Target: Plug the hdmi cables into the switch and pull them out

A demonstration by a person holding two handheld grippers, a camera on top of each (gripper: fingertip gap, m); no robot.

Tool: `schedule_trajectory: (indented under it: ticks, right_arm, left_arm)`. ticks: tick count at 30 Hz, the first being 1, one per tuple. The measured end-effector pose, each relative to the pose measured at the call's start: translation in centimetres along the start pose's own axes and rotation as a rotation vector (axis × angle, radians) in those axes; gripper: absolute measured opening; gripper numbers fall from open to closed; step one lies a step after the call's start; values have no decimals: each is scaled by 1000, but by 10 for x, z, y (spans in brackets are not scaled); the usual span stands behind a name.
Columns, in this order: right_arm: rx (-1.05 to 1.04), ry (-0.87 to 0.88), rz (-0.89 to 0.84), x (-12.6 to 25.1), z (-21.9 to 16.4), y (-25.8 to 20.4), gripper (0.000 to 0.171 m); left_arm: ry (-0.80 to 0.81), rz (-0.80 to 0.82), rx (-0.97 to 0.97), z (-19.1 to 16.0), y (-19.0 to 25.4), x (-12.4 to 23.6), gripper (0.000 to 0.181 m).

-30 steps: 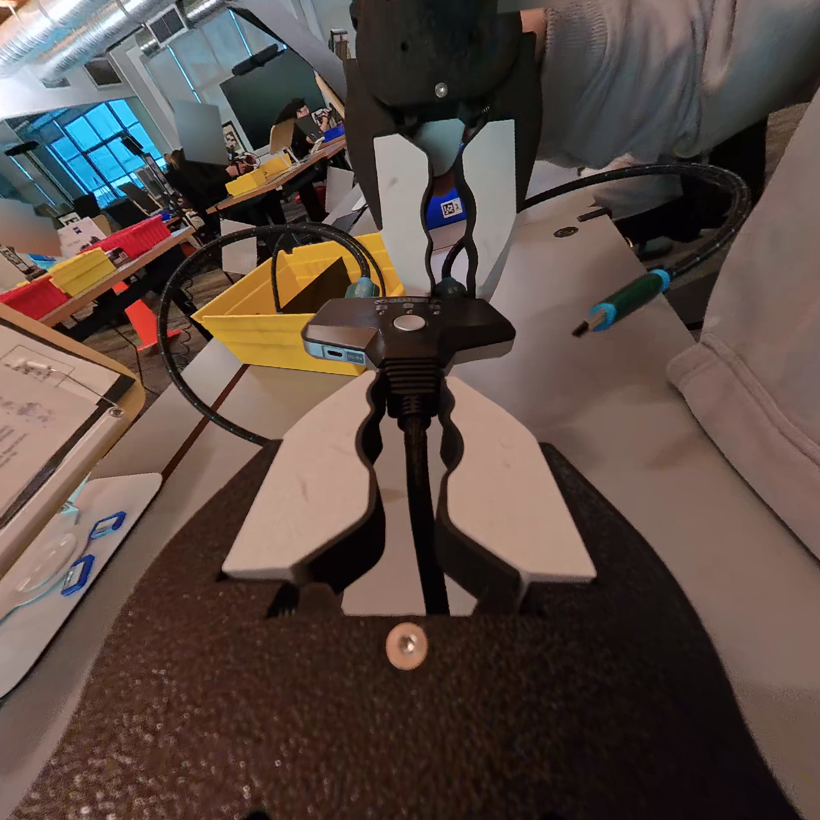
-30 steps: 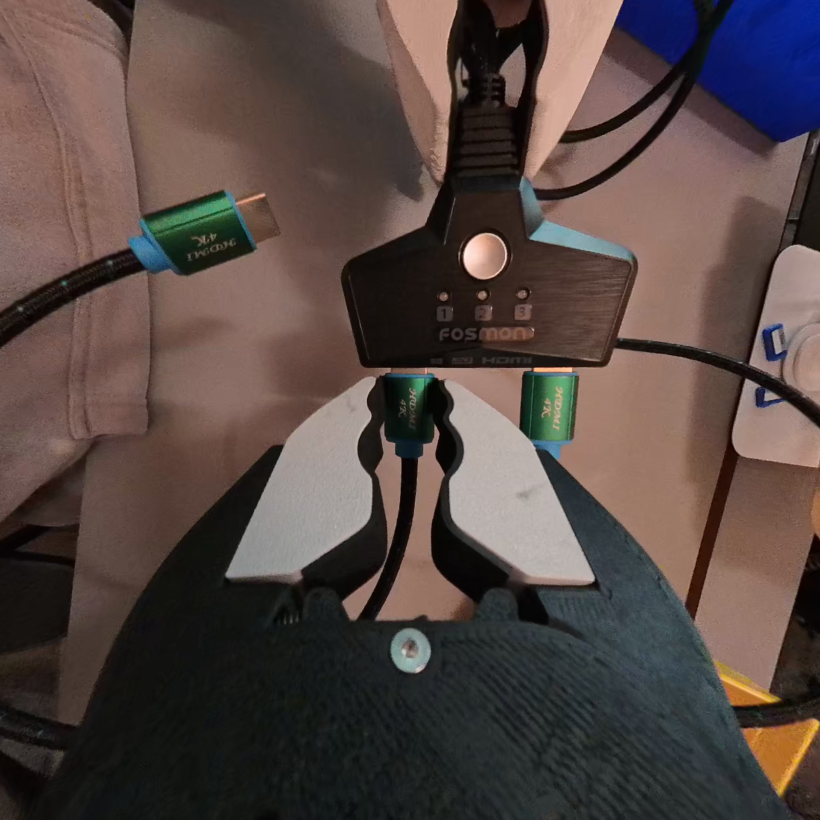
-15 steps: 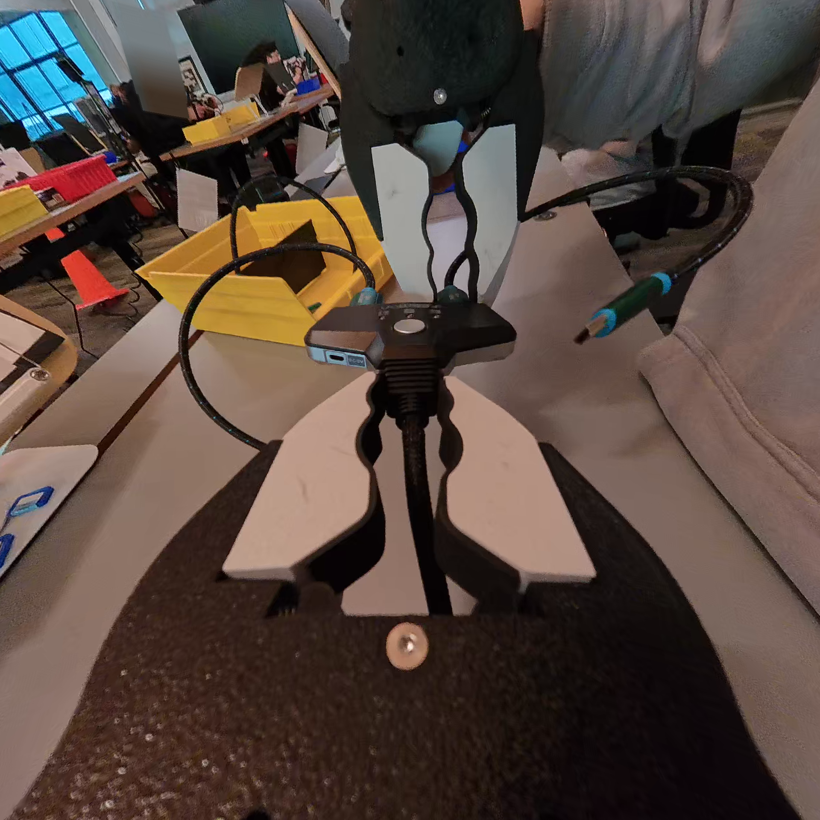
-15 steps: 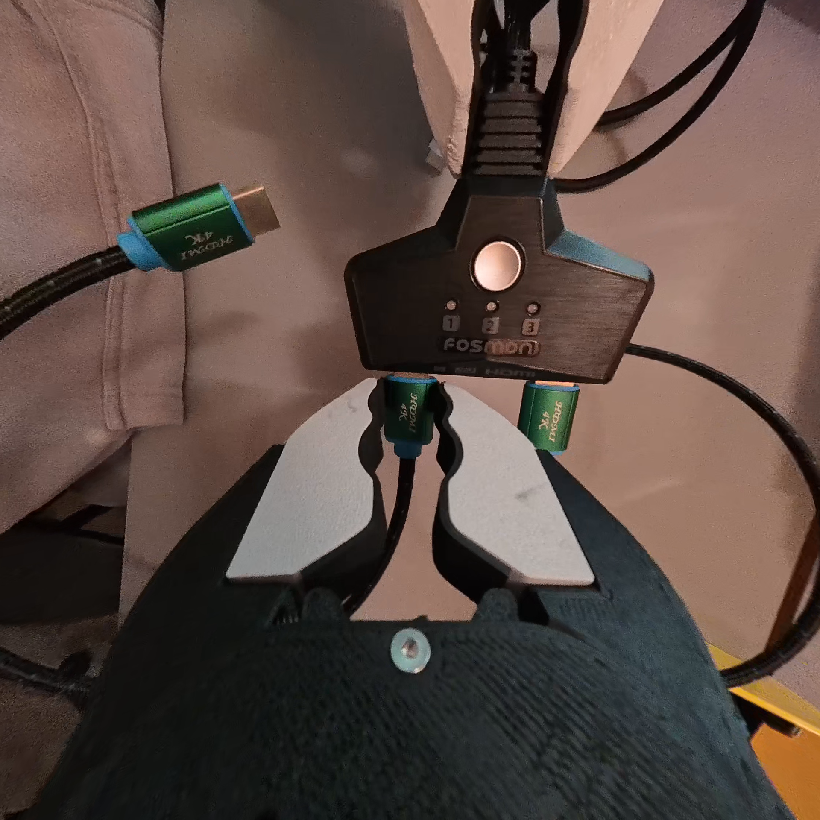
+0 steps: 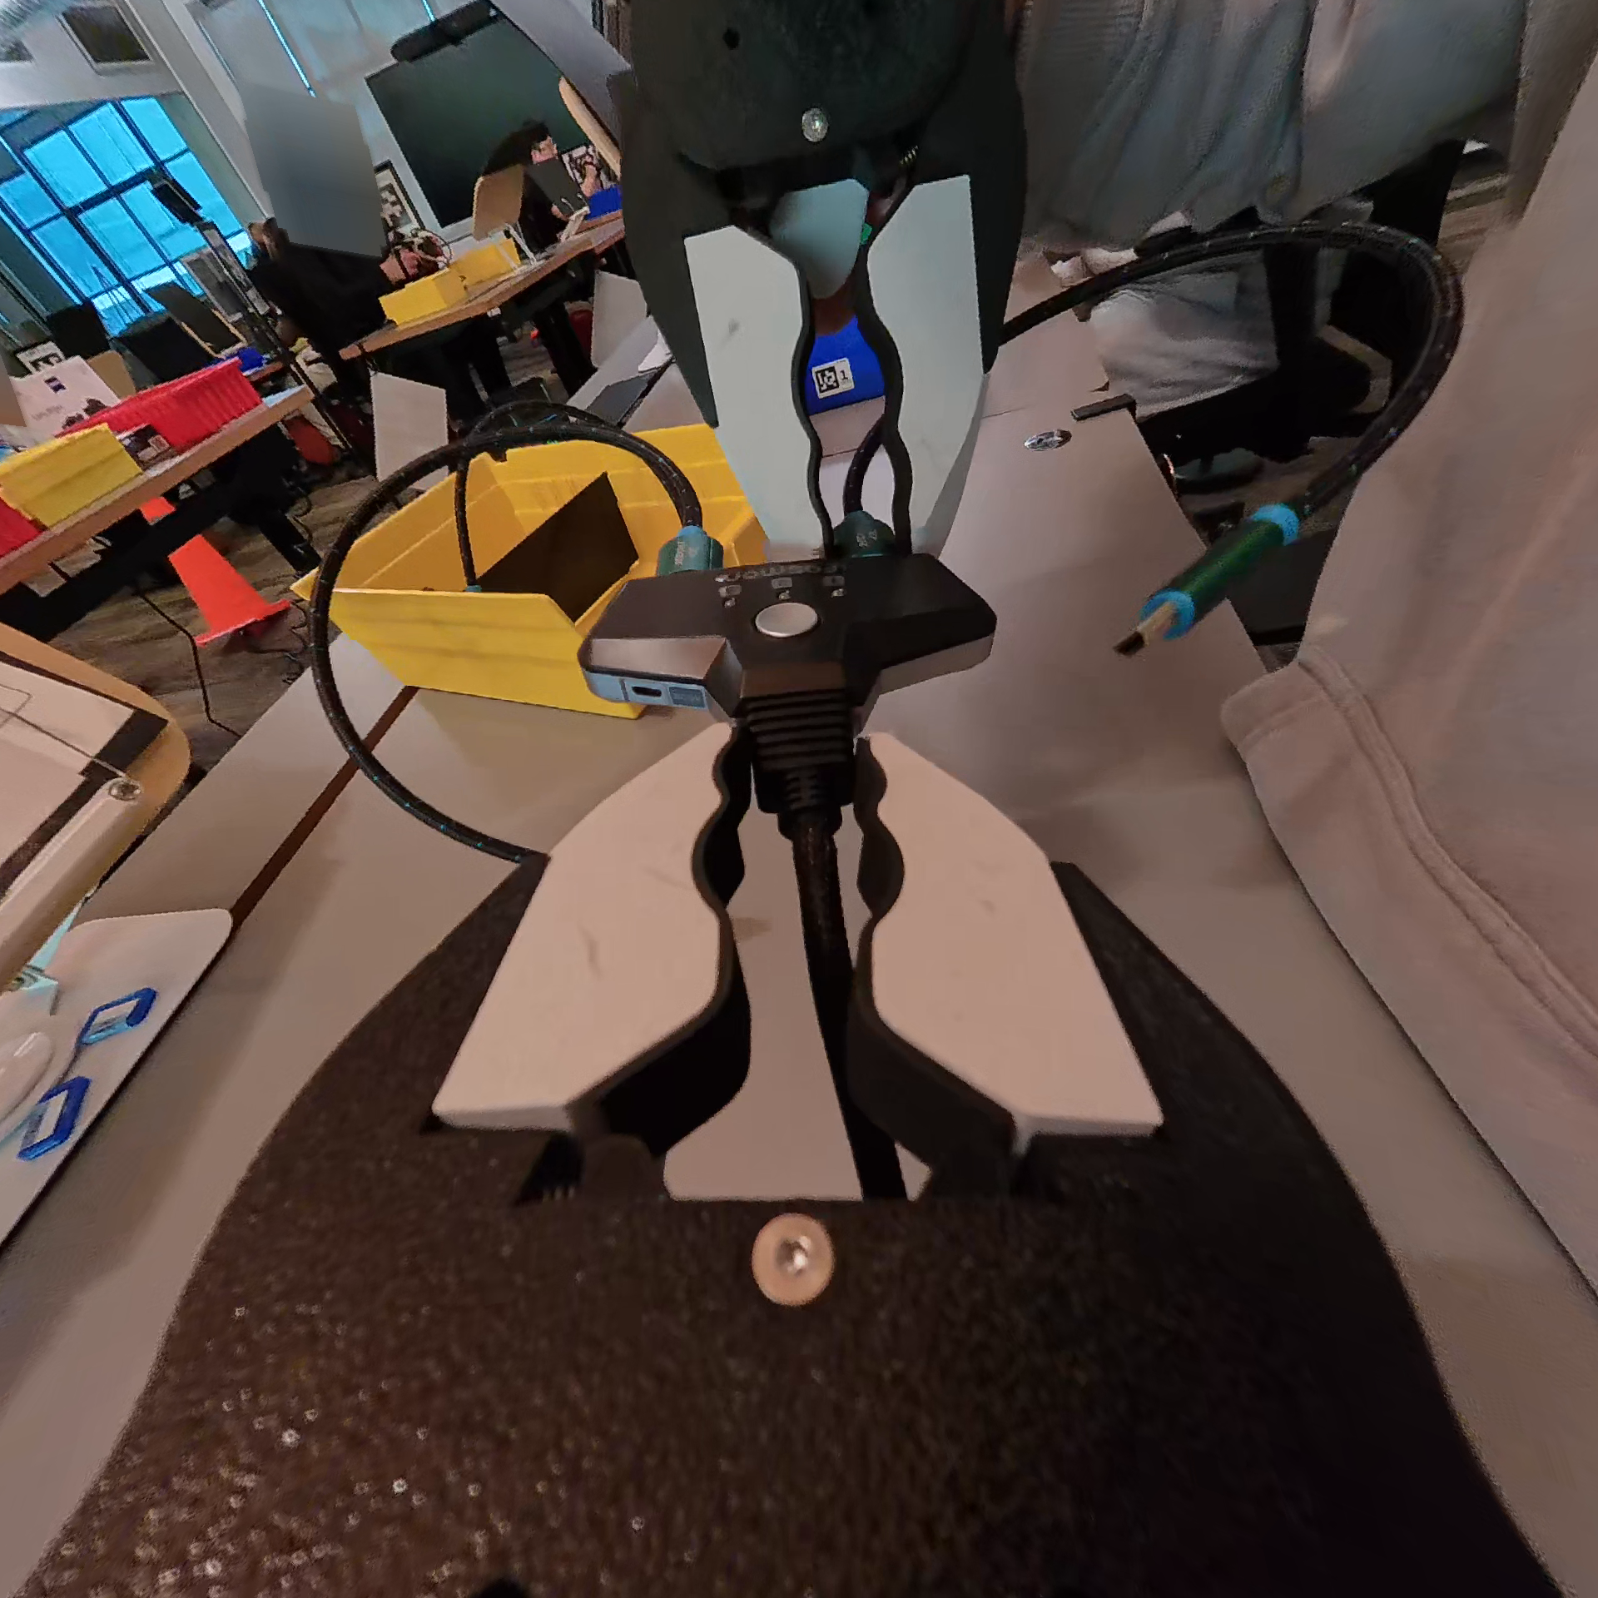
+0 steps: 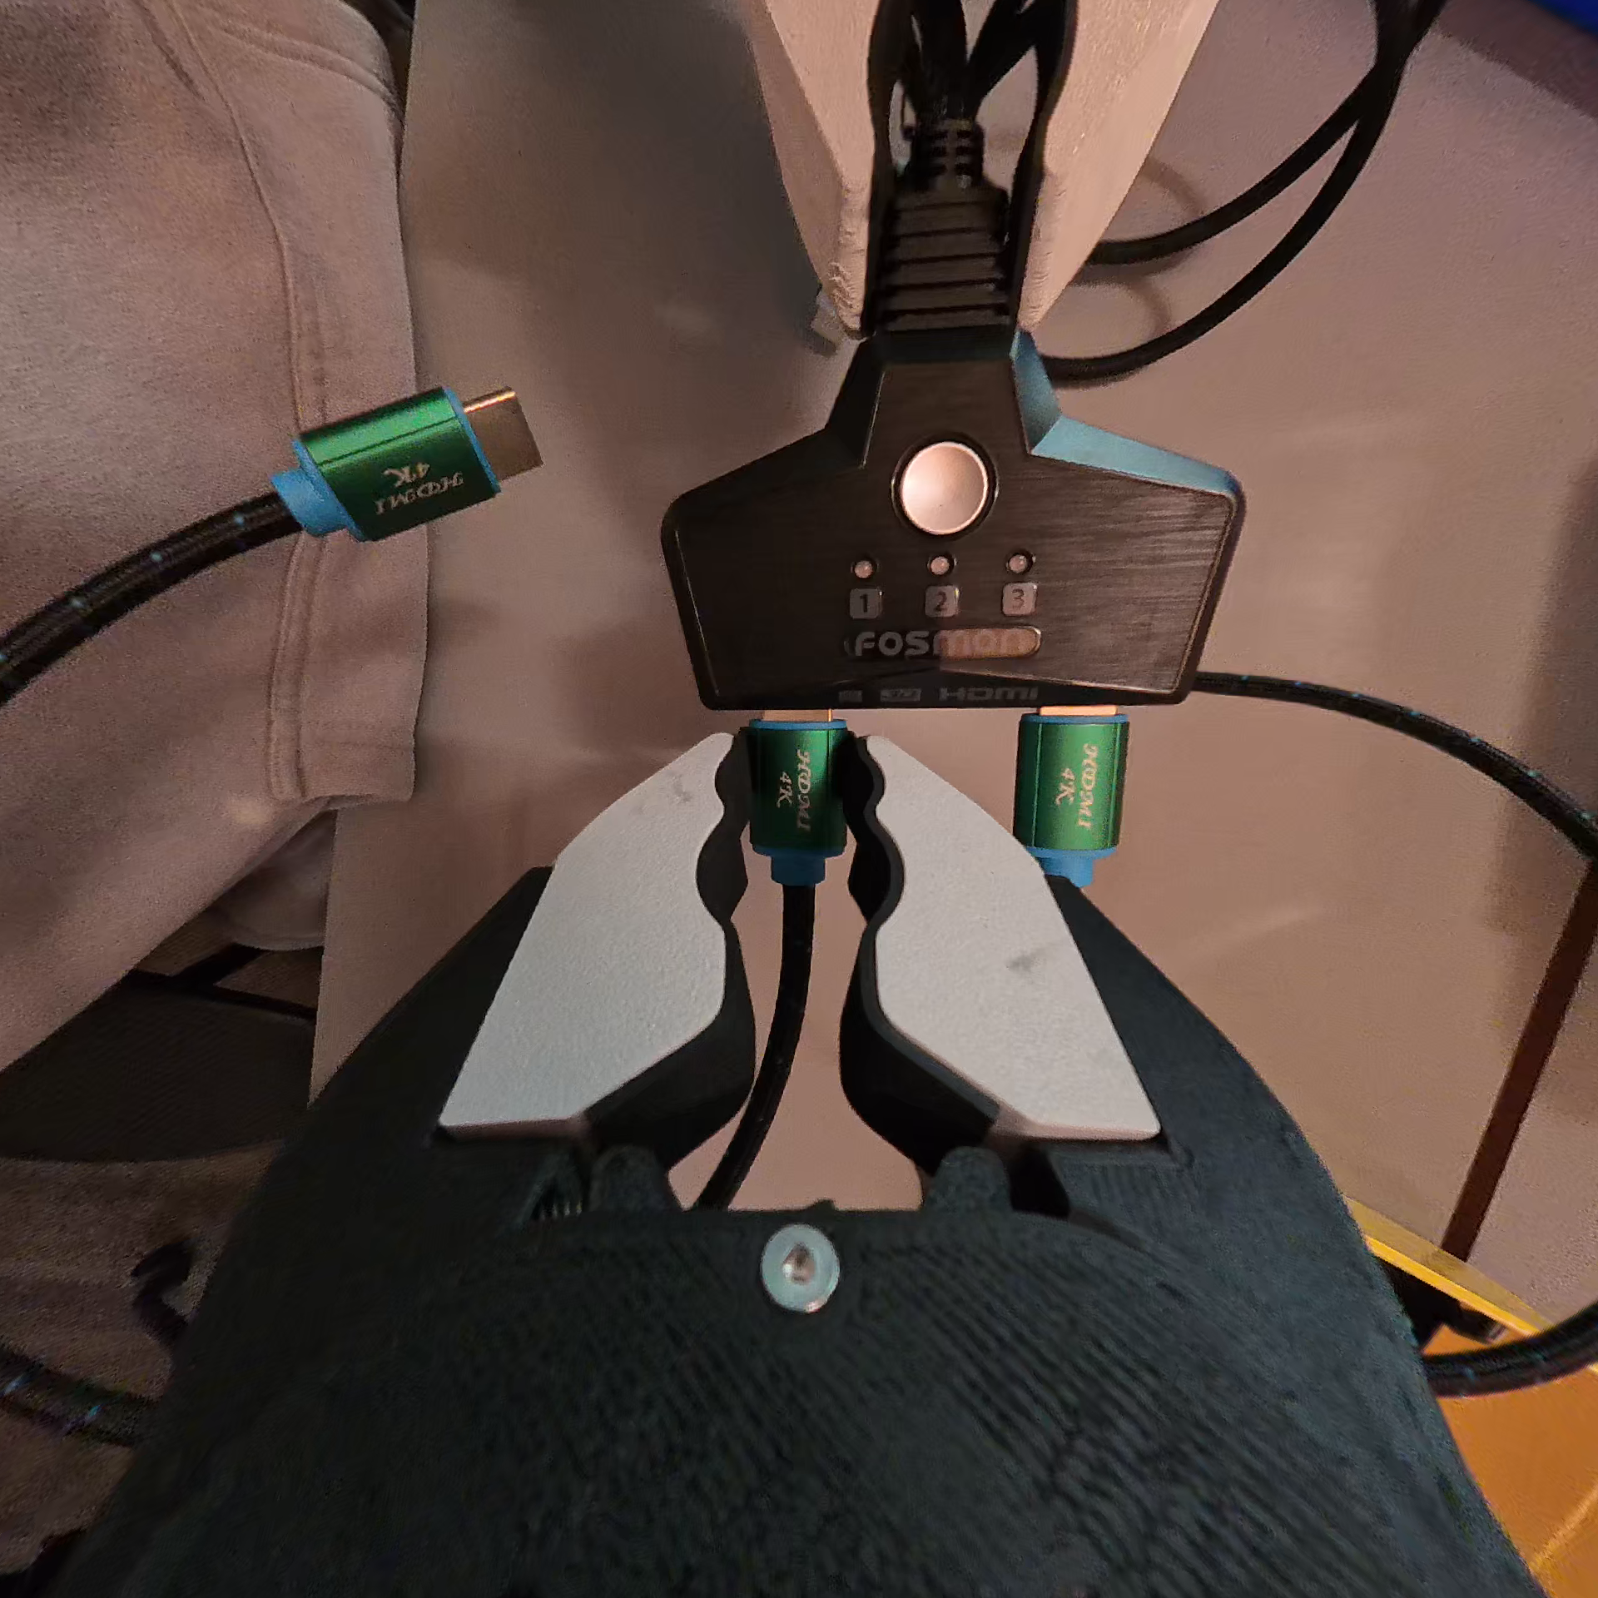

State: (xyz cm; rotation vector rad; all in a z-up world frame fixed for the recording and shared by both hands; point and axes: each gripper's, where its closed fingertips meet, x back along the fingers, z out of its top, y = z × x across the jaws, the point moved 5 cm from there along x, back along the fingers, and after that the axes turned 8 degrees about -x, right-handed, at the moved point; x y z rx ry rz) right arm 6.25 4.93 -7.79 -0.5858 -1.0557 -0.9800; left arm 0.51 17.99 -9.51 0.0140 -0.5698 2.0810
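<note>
A black HDMI switch [image 5: 787, 623] [image 6: 947, 562] hangs above the grey table. My left gripper [image 5: 800, 752] is shut on the ribbed collar of the switch's own black cable [image 5: 821, 908]. My right gripper [image 6: 794, 761] is shut on a green HDMI plug [image 6: 795, 800] seated in the switch's left port, and also shows opposite in the left wrist view [image 5: 852, 519]. A second green plug [image 6: 1072, 787] sits in the right port. A third green plug [image 6: 406, 463] [image 5: 1211, 579] hangs free beside the switch.
A yellow bin [image 5: 484, 597] stands on the table behind the switch. A beige garment [image 5: 1453, 778] [image 6: 173, 432] lies on one side. Braided cables [image 5: 346, 683] loop around. A white card with blue clips [image 5: 86, 1038] lies at the left edge.
Both grippers keep their holds. The switch and grippers have shifted together over the table, so the background slid sideways. The plug in my right gripper stays seated in its port.
</note>
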Motion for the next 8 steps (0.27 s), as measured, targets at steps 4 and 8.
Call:
schedule_trajectory:
  ticks: [4, 8]
  right_arm:
    - [14, 47, -28, -5, 5, 0, 21]
    - [3, 120, -28, -8, 7, 1, 21]
  left_arm:
    - [29, 2, -3, 5, -6, 4, 22]
    - [29, 2, 7, 3, -7, 8, 22]
